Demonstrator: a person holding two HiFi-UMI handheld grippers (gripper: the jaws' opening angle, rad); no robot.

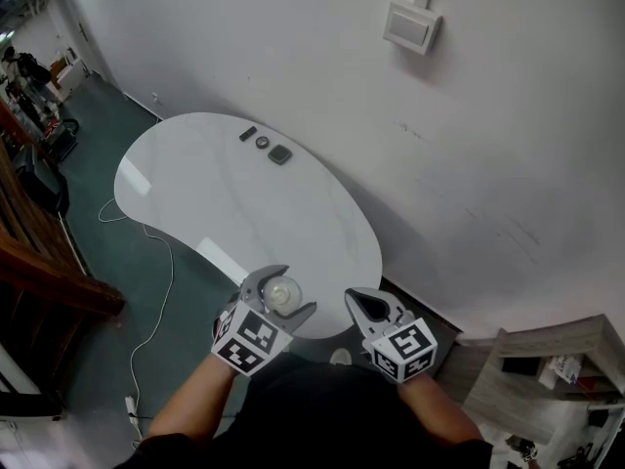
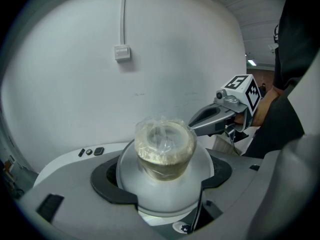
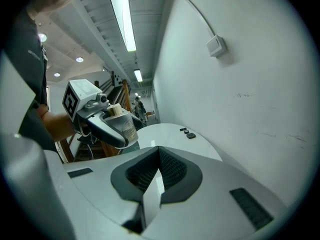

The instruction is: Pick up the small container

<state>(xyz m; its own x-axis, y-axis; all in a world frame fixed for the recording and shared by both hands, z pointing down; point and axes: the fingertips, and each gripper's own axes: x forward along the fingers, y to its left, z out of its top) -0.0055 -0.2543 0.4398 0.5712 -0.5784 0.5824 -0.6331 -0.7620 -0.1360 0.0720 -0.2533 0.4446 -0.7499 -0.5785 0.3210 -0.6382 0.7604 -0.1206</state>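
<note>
Left gripper [image 1: 296, 289] pinches the small container [image 2: 165, 149] upright between its jaws, film-covered top up, seemingly clear of the table [image 1: 195, 193] beneath it. Right gripper [image 1: 354, 301], off to its right, is pressed together on nothing. Lifting well likely means an even squeeze, level and straight up.

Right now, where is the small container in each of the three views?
Head view: small container low centre, in the left gripper.
Left gripper view: container at centre, between the fingers.
Right gripper view: container left of middle.
Shared landmark: the wall switch box.
</note>
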